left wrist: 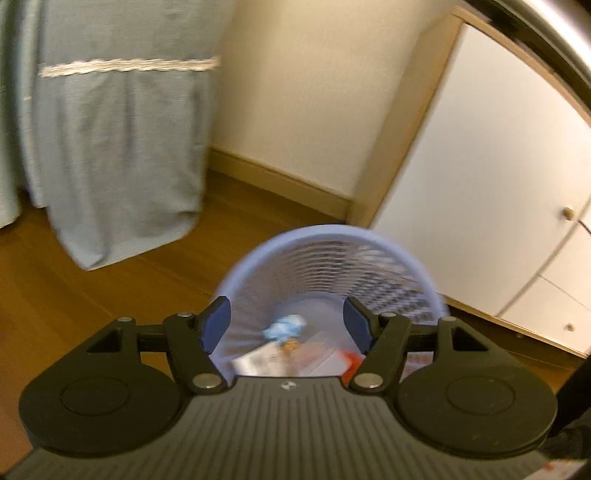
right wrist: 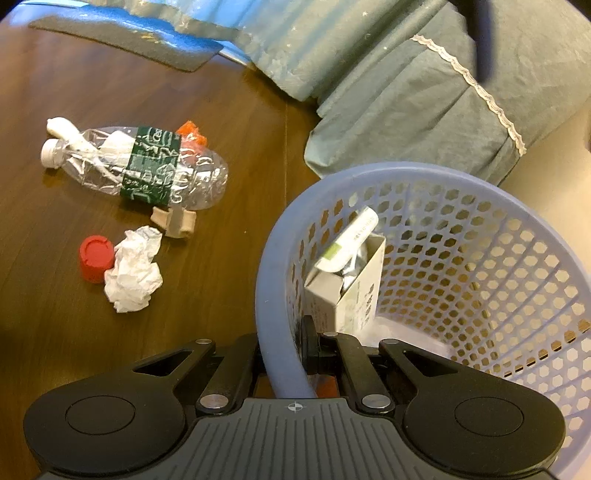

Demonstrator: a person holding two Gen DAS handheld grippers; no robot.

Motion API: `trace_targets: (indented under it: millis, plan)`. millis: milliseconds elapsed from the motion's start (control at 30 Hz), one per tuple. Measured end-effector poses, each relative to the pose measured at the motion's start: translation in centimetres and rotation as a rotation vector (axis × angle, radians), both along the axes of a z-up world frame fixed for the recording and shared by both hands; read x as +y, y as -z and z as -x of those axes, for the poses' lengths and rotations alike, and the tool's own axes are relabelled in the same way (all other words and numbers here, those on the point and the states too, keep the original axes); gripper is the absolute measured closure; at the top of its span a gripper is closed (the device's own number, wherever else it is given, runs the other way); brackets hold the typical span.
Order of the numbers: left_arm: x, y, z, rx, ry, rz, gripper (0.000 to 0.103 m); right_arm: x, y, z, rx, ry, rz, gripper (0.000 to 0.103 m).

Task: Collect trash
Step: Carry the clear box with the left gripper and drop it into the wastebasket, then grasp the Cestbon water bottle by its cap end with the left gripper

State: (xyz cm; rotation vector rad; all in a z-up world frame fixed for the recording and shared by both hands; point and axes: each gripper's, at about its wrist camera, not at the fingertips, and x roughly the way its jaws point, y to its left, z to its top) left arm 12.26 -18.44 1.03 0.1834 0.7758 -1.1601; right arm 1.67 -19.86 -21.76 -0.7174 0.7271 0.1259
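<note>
A pale blue mesh basket (left wrist: pixel 325 230) stands on the wood floor, blurred in the left wrist view. My left gripper (left wrist: pixel 290 314) hovers open above its mouth with nothing between the blue pads (left wrist: pixel 216 325). A crumpled blue-white scrap (left wrist: pixel 286 326), papers and something red lie inside. In the right wrist view my right gripper (right wrist: pixel 284 343) is shut on the basket rim (right wrist: pixel 406 170). A white carton (right wrist: pixel 354 280) leans inside. Left of the basket lie a crushed clear bottle (right wrist: pixel 147 170), a red cap (right wrist: pixel 96 256), a crumpled white paper (right wrist: pixel 133 273), a beige piece (right wrist: pixel 173 221) and an orange scrap (right wrist: pixel 190 133).
A grey-green cloth with lace trim (right wrist: pixel 424 92) hangs to the floor just behind the basket. A white cabinet (left wrist: pixel 498 184) stands to the right by the cream wall. A dark mat and blue plastic sheet (right wrist: pixel 147 33) lie farther back on the floor.
</note>
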Motion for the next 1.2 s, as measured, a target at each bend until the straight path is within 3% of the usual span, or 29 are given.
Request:
trace_targets:
  millis: [267,433,733,1200]
  plan:
    - [6.6,0.7,-5.7,-0.054,-0.194,-0.078,0.040,-0.2,-0.4,-0.2,-0.009,0.017,-0.003,0.103]
    - [10.7,1.1,-8.6,-0.101,-0.238,-0.140,0.040,-0.1,-0.4,-0.2,-0.008,0.018,-0.003,0.103]
    - [14.9,5.4,-9.3,-0.111,-0.150,-0.301,0.040,0.2,0.0,-0.2,-0.009,0.004,0.010,0.103]
    - [16.1,12.6,-7.2,-0.053,-0.005,-0.416,0.040,0.7,0.3,-0.4,-0.005,-0.008,0.025,0.103]
